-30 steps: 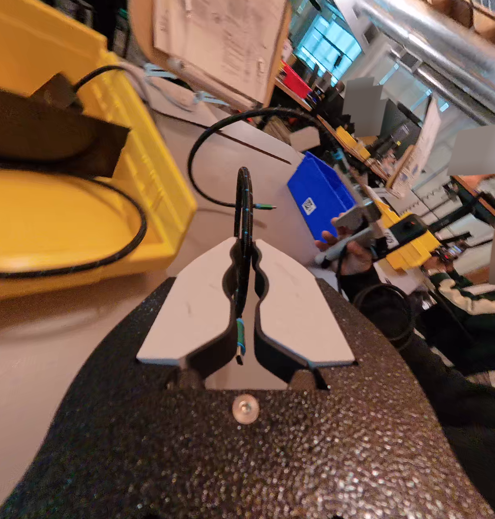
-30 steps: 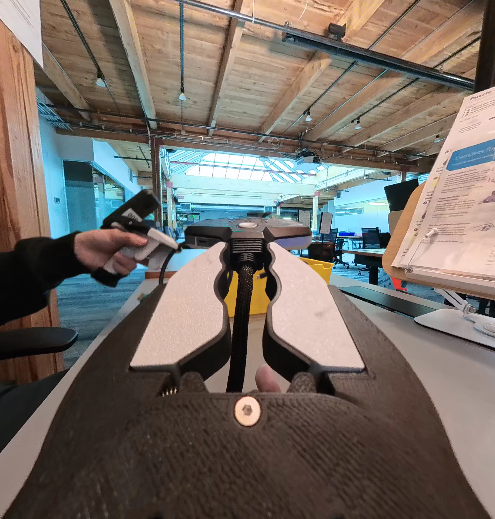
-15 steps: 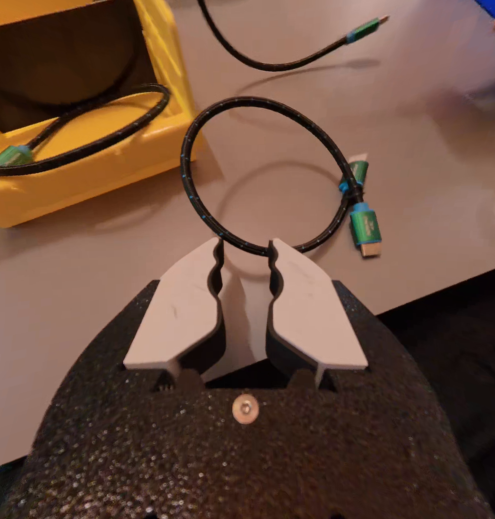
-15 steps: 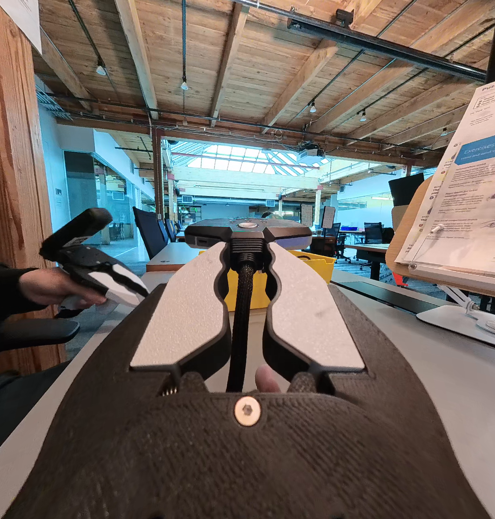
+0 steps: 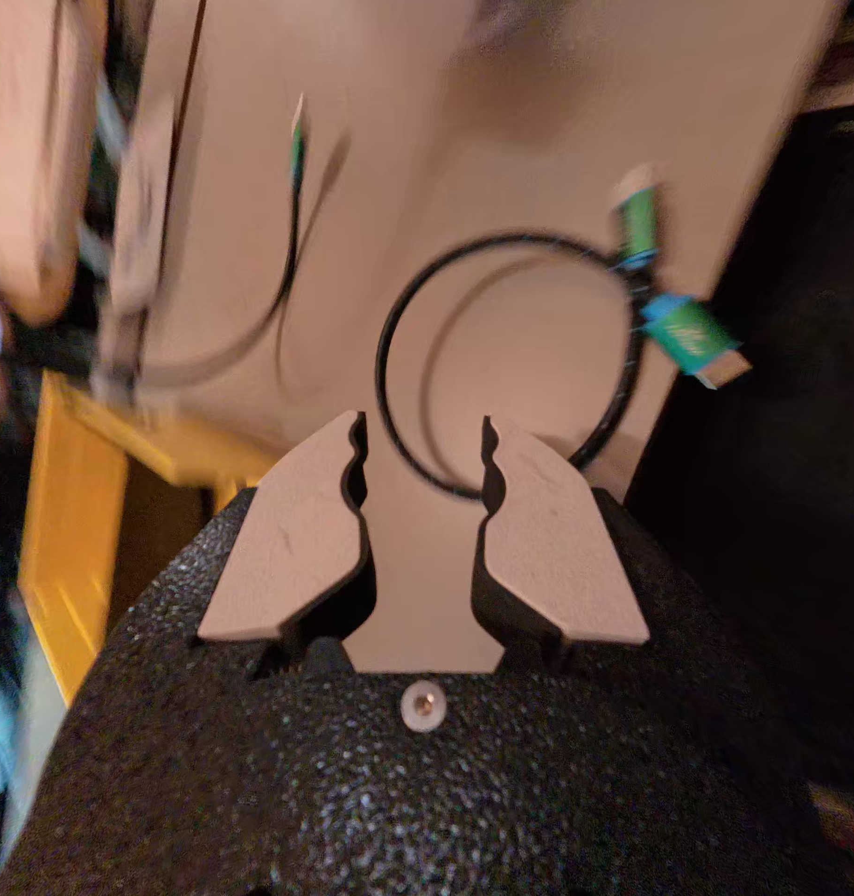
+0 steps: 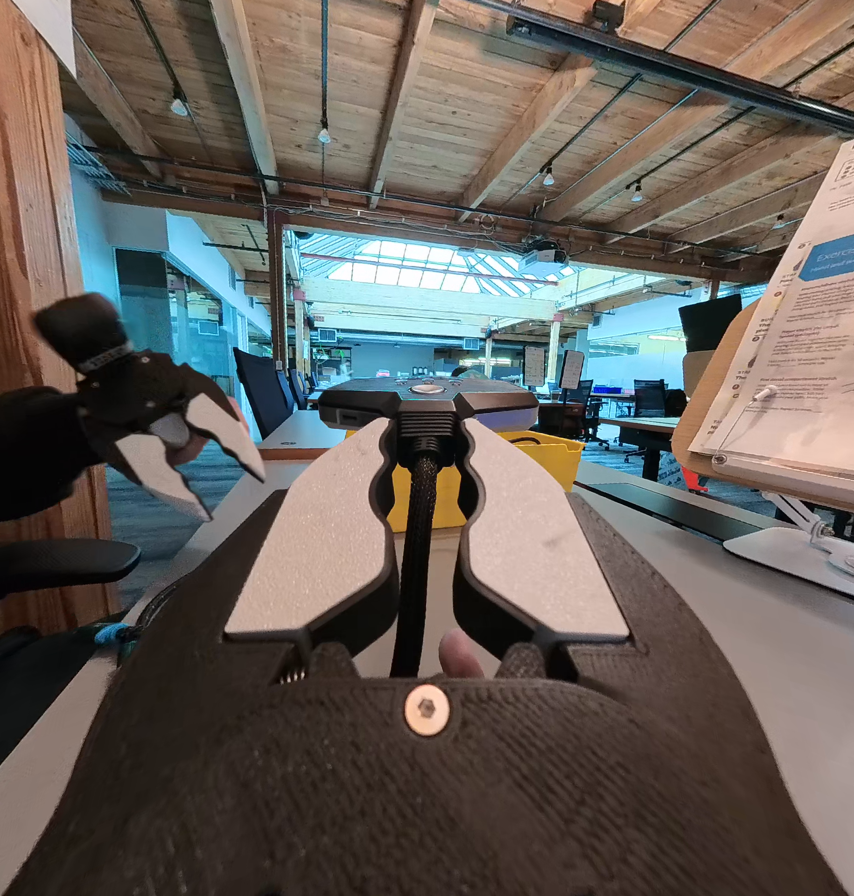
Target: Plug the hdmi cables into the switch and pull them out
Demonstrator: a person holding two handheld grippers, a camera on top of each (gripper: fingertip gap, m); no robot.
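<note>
Right gripper [image 6: 425,436] clamped on the plug boot of a black cable [image 6: 418,557] seated in the switch [image 6: 427,400], switch dead ahead, cable axis in line with the fingers. Left gripper [image 5: 424,426] wide open, empty, above the table [image 5: 512,145]. Looped cable [image 5: 507,368] lies just ahead-right, green plug [image 5: 689,337] at the table edge; left is nearer it

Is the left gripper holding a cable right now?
No. The left gripper is open with only bare table between its fingers, and the looped cable lies on the table beyond them.
</note>
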